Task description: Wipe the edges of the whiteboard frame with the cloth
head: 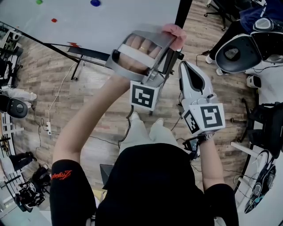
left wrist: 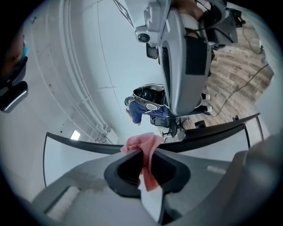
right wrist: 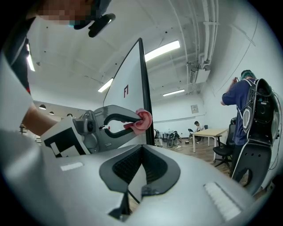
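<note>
In the head view, the left gripper (head: 170, 40) reaches up to the whiteboard (head: 110, 22) and holds a pink cloth (head: 176, 32) against the black whiteboard frame (head: 183, 12) on the board's right side. The right gripper (head: 185, 70) hangs just beside and below it, apart from the board. The left gripper view shows its jaws closed on the cloth (left wrist: 143, 148), which bunches out past the tips onto the dark frame edge (left wrist: 212, 131). In the right gripper view, the right gripper (right wrist: 141, 148) has its jaws together with nothing between them. Beyond them the left gripper (right wrist: 132, 121) presses the cloth (right wrist: 142, 120) against the frame (right wrist: 146, 84), which rises as a thin black strip along the white panel (right wrist: 128, 101). The step in hand looks like wiping this side edge, with the cloth already in contact. The next move probably calls for sliding the pinched cloth along the strip with steady pressure, keeping the bunch centred on the narrow edge so it does not slip onto the board face or off the frame.
</note>
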Demonstrator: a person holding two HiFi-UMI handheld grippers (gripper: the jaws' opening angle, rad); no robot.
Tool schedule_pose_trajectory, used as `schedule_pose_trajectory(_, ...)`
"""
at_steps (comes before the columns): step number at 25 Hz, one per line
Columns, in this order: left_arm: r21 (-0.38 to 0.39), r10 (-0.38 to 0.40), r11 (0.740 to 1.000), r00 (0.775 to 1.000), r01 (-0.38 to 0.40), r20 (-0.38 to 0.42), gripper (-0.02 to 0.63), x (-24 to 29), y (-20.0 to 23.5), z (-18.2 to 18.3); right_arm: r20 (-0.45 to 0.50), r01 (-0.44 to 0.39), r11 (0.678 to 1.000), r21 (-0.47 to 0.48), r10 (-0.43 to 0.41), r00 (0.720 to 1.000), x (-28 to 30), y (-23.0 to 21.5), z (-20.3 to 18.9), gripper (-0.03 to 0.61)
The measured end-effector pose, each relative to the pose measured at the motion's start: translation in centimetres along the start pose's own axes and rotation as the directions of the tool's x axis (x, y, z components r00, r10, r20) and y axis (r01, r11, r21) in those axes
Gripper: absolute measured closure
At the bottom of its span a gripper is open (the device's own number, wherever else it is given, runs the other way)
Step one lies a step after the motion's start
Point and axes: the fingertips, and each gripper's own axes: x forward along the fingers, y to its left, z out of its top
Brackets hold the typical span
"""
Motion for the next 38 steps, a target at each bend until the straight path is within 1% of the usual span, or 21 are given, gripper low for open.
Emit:
schedule_pose_trajectory(13,-0.028,-0.036,0.999,0.998,0.037,0.042,0.569,-0.2,-3.2,0.0,-0.014,0.06,0.998,0.033,-0.06,0.998,0.1,-0.3,-1.2,0.577)
schedule_pose_trajectory(20,-0.047,-0.041,0.998,0.997,0.044,0.066,0.569,-0.5,-4.4,0.2,-0.026,0.103,0.994,0.045,-0.102,0.994,-0.4,-0.7,-1.9,0.577)
schedule_pose_trajectory(31,-0.069,-0.075,0.994,0.993,0.081,0.087,0.569,-0.7,-6.7,0.3,-0.061,0.135,0.989,0.061,-0.131,0.989,-0.1,-1.2,-4.1,0.577)
schedule_pose_trajectory(38,-0.093,-0.074,0.992,0.992,0.084,0.101,0.569,-0.9,-8.2,0.5,-0.086,0.155,0.986,0.068,-0.149,0.985,-0.2,-1.6,-5.4,0.577)
